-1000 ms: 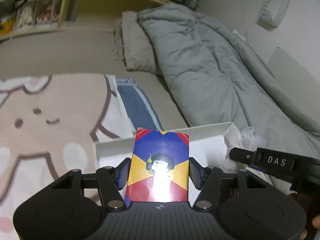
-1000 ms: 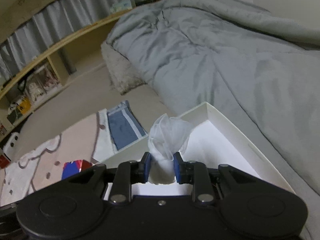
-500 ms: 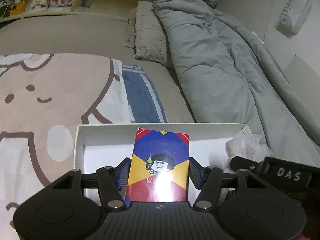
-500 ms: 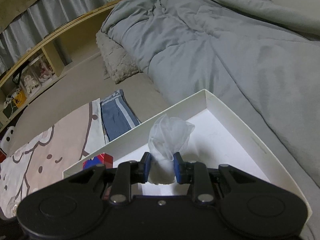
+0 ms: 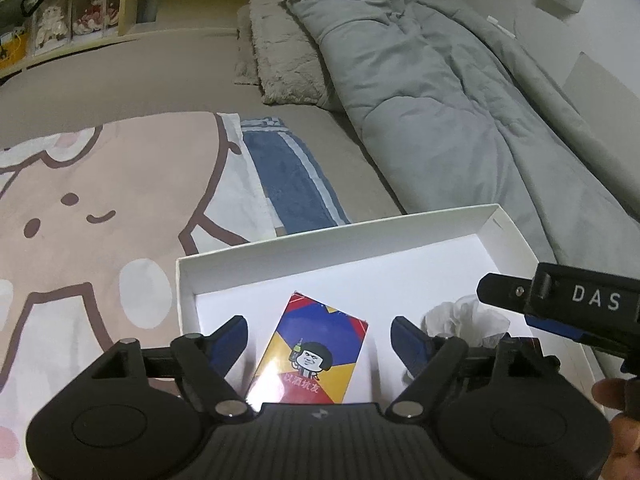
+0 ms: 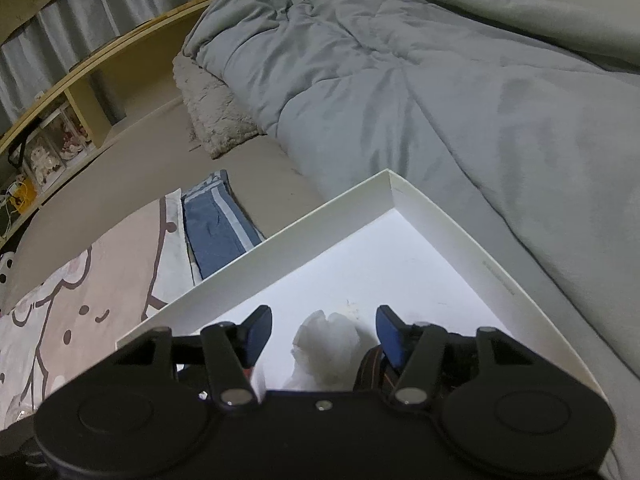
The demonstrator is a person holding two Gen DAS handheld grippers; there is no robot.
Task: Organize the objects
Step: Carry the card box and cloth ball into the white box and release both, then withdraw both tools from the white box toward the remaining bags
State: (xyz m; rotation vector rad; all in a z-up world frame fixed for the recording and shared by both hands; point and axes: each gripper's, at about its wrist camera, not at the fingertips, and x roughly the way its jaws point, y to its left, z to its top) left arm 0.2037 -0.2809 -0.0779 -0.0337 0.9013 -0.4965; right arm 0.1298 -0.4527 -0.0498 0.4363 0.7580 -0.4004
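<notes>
In the near foreground of the left wrist view, the left tongs (image 5: 318, 330) are seen with their blue pads spread wide, having just been opening. Between them, touched by neither pad, a small rectangular card box printed in red, blue and yellow with a cartoon face (image 5: 310, 354) lies flat on the floor of a shallow white cardboard tray (image 5: 320, 242). Just to its right inside the tray, a crumpled wad of thin white tissue or plastic (image 5: 466, 318) is seen, with the dark body of the right tongs above it and part of a hand (image 5: 618, 416) at the frame's edge.

In the right wrist view, the right tongs (image 6: 323, 330) have likewise just been opening, and the white wad (image 6: 326, 338) sits loose between the parted pads, resting on the tray (image 6: 476, 252).

The card box is judged light and fairly stiff, with a glossy, possibly slippery face; it would best be taken across its two long edges. The wad is judged very light and soft, easily squashed, and could be pinched anywhere.

Beyond the tray, a pink cartoon-printed blanket (image 5: 100, 200) and a folded blue striped cloth (image 5: 292, 184) lie on the bed. Farther off, a rumpled grey quilt (image 5: 440, 100) and a fuzzy beige pillow (image 5: 280, 68) are seen, then wooden shelves (image 5: 72, 20).
</notes>
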